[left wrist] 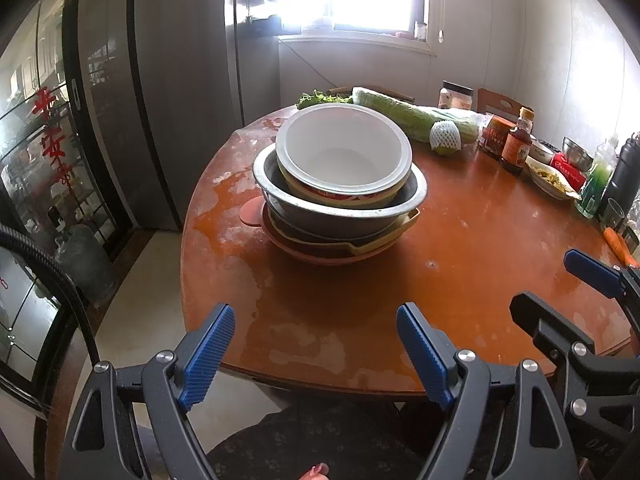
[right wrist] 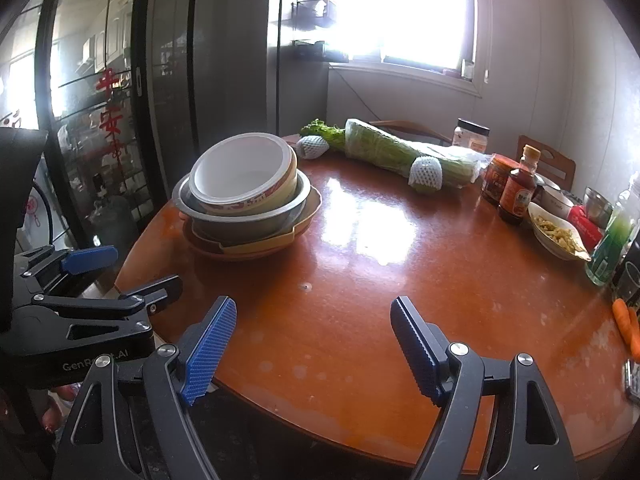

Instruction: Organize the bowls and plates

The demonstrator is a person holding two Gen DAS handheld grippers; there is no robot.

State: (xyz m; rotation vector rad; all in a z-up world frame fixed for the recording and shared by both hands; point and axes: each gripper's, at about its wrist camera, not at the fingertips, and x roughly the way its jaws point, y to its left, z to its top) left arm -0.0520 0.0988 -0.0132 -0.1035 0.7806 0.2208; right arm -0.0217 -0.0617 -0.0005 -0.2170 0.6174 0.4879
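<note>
A stack of dishes stands on the round brown table (left wrist: 460,248). On top is a white bowl with a red and yellow outside (left wrist: 344,152), inside a steel bowl (left wrist: 340,204), on a yellow plate (left wrist: 400,228) and a pink plate (left wrist: 320,256). The stack also shows in the right wrist view (right wrist: 244,196). My left gripper (left wrist: 316,352) is open and empty at the table's near edge, short of the stack. My right gripper (right wrist: 312,344) is open and empty over the near table edge, right of the stack. Each gripper shows in the other's view.
Wrapped cabbage (right wrist: 392,152), netted fruit (right wrist: 426,174), sauce bottles and jars (right wrist: 516,192), a dish of food (right wrist: 560,236), a green bottle (right wrist: 612,240) and carrots (right wrist: 626,324) line the table's far and right sides. A glass door (left wrist: 48,160) stands left.
</note>
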